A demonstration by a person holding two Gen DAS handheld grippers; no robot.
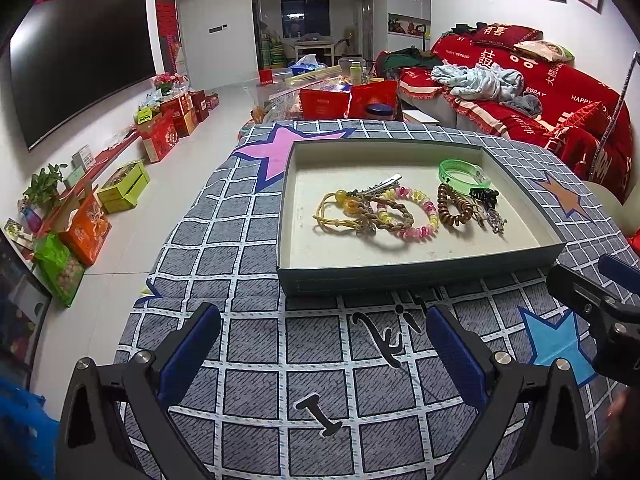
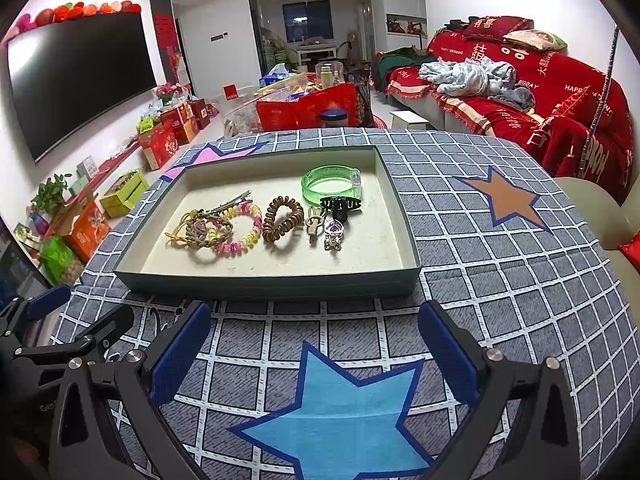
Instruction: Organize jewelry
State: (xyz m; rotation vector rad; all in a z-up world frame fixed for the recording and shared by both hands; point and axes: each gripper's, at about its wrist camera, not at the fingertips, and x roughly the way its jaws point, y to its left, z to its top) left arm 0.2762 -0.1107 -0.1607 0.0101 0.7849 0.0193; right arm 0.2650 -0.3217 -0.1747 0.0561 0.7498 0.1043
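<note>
Jewelry lies gathered inside a shallow grey tray (image 1: 420, 276) (image 2: 272, 282) on the checked tabletop (image 1: 256, 344) (image 2: 500, 280), all of it in the tray's middle band. Against the tray's far wall, toward the sofa side: a green bangle (image 1: 460, 176) (image 2: 330, 184). Just in front of the bangle, a black claw clip (image 1: 485, 196) (image 2: 341, 205), touching a small silver charm (image 1: 495, 219) (image 2: 334, 234). Beside these, toward the tray's centre, a brown spiral hair tie (image 1: 454, 209) (image 2: 282, 216). Next along, a pink-and-yellow beaded bracelet (image 1: 416, 214) (image 2: 240, 228), overlapping a braided tan loop (image 1: 390, 212) (image 2: 208, 230) and yellow elastic bands (image 1: 334, 216) (image 2: 178, 232); a silver hair clip (image 1: 384, 185) (image 2: 234, 202) lies tilted across this tangle. Left gripper (image 1: 320, 344) (image 2: 60, 320) hovers over the tabletop in front of the tray's near wall, jaws spread wide, nothing between them. Right gripper (image 2: 314, 344) (image 1: 600, 296) sits alongside, over a blue star (image 2: 332, 412) (image 1: 556, 340) printed on the cloth, jaws likewise spread and empty. Neither touches the tray.
</note>
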